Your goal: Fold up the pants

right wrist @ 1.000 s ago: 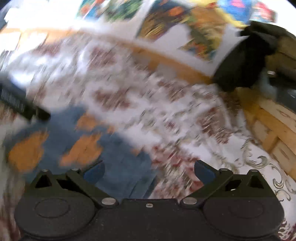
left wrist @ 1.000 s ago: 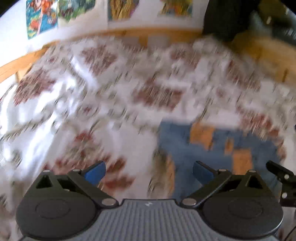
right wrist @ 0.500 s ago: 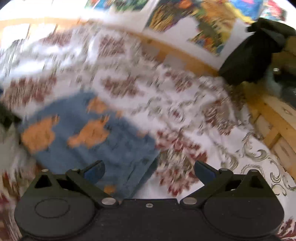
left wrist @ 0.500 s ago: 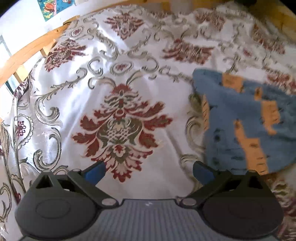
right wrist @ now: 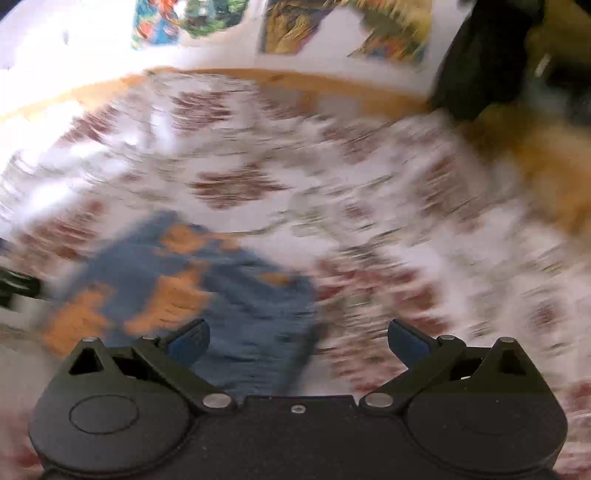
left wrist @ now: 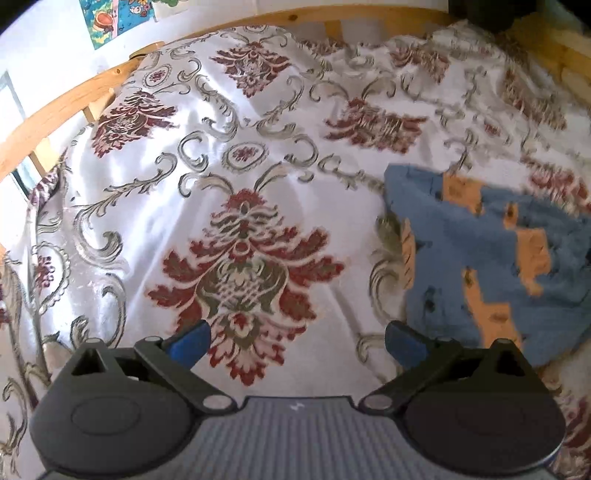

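Note:
The pants (left wrist: 495, 258) are blue with orange patches and lie folded into a compact bundle on a white bedspread (left wrist: 184, 184) with red and grey ornaments. In the left wrist view they sit to the right of my left gripper (left wrist: 297, 341), which is open with only bedspread between its blue pads. The right wrist view is motion-blurred: the pants (right wrist: 192, 288) lie at lower left, and my right gripper (right wrist: 297, 338) is open above their right edge, holding nothing.
A wooden bed rail (left wrist: 74, 99) curves around the far and left side of the bed. Colourful posters (right wrist: 291, 22) hang on the white wall behind. A dark object (right wrist: 487, 55) sits at the far right corner by wooden slats (left wrist: 569, 59).
Both views swung over the bed. The left view went from blurred to sharp and moved left, putting the pants at its right. The right gripper keeps moving, with the pants shifting toward its centre.

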`<state>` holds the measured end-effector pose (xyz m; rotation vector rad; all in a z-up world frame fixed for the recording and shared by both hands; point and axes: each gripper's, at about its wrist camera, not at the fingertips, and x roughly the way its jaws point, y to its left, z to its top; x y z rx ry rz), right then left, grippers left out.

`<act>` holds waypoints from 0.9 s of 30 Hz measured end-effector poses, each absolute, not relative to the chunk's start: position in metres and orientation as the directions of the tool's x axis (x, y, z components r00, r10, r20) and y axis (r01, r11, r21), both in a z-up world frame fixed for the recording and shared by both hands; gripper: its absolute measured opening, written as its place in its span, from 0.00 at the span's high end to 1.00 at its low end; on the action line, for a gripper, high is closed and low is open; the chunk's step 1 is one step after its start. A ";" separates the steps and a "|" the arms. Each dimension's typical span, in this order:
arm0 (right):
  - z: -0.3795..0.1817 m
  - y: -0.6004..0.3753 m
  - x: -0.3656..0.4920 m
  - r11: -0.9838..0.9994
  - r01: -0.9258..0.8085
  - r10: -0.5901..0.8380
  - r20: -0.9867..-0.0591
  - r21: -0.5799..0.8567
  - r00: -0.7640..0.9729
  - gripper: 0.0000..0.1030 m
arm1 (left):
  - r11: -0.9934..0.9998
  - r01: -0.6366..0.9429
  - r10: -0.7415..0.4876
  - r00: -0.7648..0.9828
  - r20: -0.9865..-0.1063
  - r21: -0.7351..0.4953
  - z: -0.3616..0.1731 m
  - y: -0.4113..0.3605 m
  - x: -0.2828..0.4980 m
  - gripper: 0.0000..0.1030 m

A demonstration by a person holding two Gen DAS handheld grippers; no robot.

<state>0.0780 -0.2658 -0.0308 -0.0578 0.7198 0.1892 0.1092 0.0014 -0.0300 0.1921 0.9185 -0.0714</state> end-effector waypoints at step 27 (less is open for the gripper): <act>-0.088 -0.348 0.141 0.751 -0.094 0.600 -0.615 0.654 0.512 0.74 | 0.791 0.342 -0.599 0.260 -0.758 -0.507 -0.072 0.020 0.189 0.65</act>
